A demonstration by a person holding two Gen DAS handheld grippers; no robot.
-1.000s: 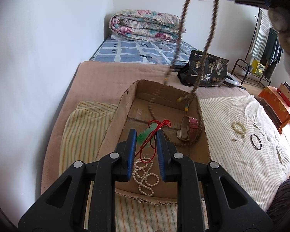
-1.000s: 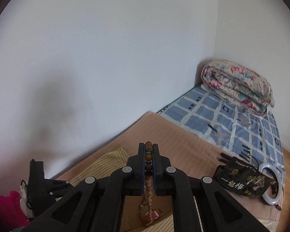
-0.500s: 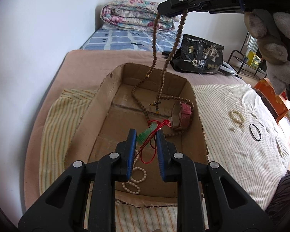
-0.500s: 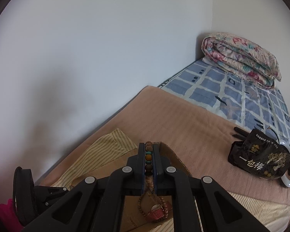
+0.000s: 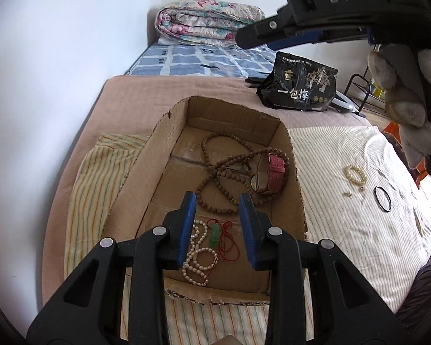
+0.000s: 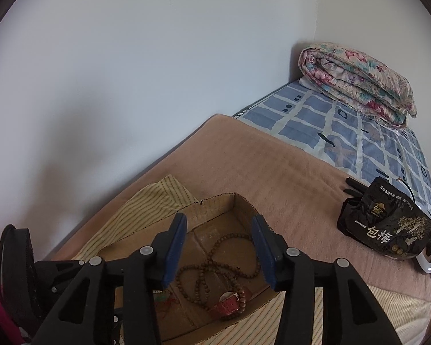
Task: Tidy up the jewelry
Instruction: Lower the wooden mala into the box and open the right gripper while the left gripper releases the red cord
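An open cardboard box (image 5: 169, 132) lies on the bed. Inside it are a long brown bead necklace (image 5: 215, 172), a red-strapped watch (image 5: 275, 172), a white pearl strand (image 5: 198, 253) and a green pendant on a red cord (image 5: 215, 234). My left gripper (image 5: 217, 204) is open and empty above the box's near end. My right gripper (image 6: 218, 224) is open and empty above the box (image 6: 215, 201), with the brown necklace (image 6: 215, 267) and watch (image 6: 230, 304) below it. A cream bead bracelet (image 5: 356, 174) and a black ring (image 5: 383, 198) lie on the striped cloth to the right.
A black snack bag (image 5: 298, 86) sits behind the box. A folded floral quilt (image 5: 209, 23) lies at the head of the bed by the white wall. An orange box and a metal rack stand at the far right.
My right gripper opened and let the brown bead necklace fall into the box. My left gripper opened and released the red cord with the green pendant into the box.
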